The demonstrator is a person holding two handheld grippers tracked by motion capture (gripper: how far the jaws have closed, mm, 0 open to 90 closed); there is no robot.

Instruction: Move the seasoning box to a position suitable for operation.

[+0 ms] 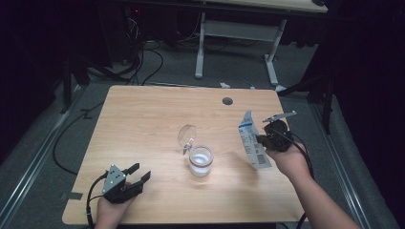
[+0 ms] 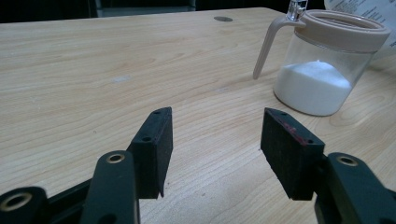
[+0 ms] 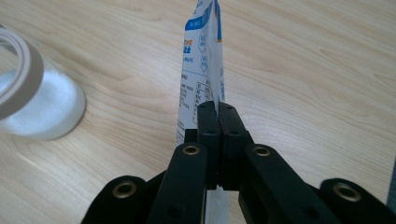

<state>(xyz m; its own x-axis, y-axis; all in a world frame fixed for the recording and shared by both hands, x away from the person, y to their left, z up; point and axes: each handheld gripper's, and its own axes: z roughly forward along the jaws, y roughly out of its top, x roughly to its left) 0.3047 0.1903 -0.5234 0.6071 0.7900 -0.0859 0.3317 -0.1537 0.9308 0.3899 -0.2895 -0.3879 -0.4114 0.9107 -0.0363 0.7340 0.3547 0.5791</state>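
High view, right gripper (image 1: 259, 138) pinching pouch (image 1: 250, 141), jar (image 1: 200, 161) mid-table

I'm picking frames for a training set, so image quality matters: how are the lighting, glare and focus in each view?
High view: the table is evenly lit but its surroundings fall to near black; the jar throws a soft bright patch. Left gripper view: jar and wood grain sharp, the near fingers slightly soft. Right gripper view: the pouch print is readable, the jar at the edge blurred and washed out.
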